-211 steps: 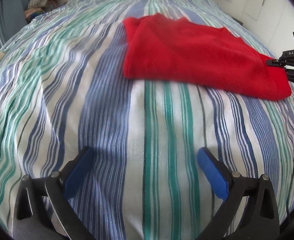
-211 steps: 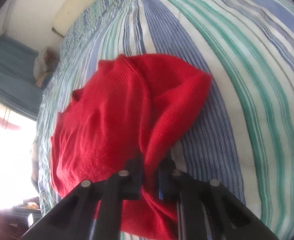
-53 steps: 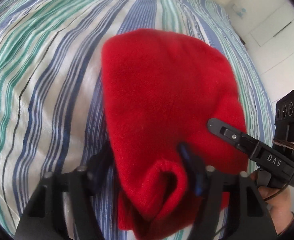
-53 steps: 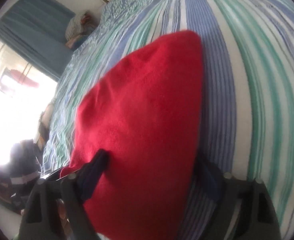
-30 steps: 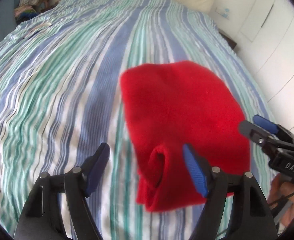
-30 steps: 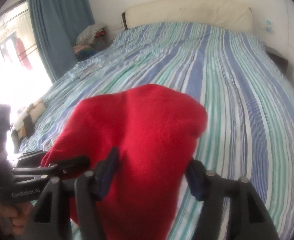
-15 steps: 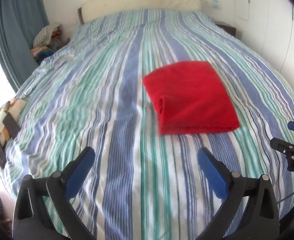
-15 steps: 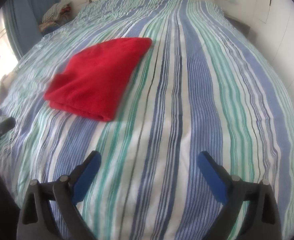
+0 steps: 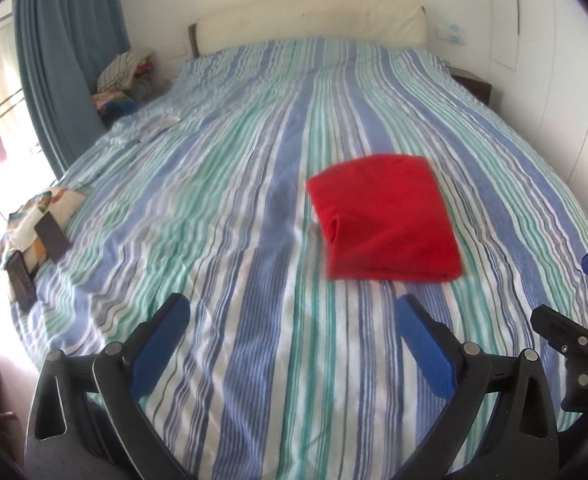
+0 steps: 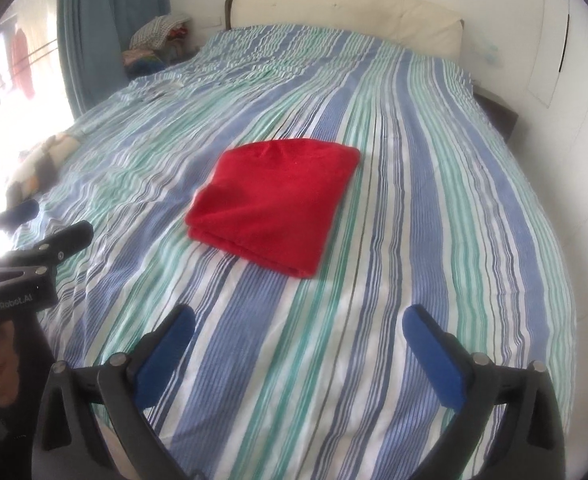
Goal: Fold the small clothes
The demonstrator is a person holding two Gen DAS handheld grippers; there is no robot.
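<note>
A red knit garment [image 9: 386,216] lies folded into a flat rectangle on the striped bed [image 9: 230,208]; it also shows in the right wrist view [image 10: 274,204]. My left gripper [image 9: 290,316] is open and empty, held above the bed well short of the garment. My right gripper [image 10: 298,324] is open and empty, also back from the garment. The right gripper shows at the right edge of the left wrist view [image 9: 566,296]. The left gripper shows at the left edge of the right wrist view [image 10: 46,224].
The striped bed [image 10: 414,160] fills both views, with a cream headboard [image 9: 310,20] at the far end. A pile of clothes [image 9: 122,80] sits by the blue curtain [image 9: 70,64]. A patterned cushion with dark flat items [image 9: 34,228] lies at the left edge. White wardrobe doors [image 9: 554,60] stand on the right.
Both grippers let go of the red garment and pulled back from it; it now lies folded on the bed, farther away in both views.
</note>
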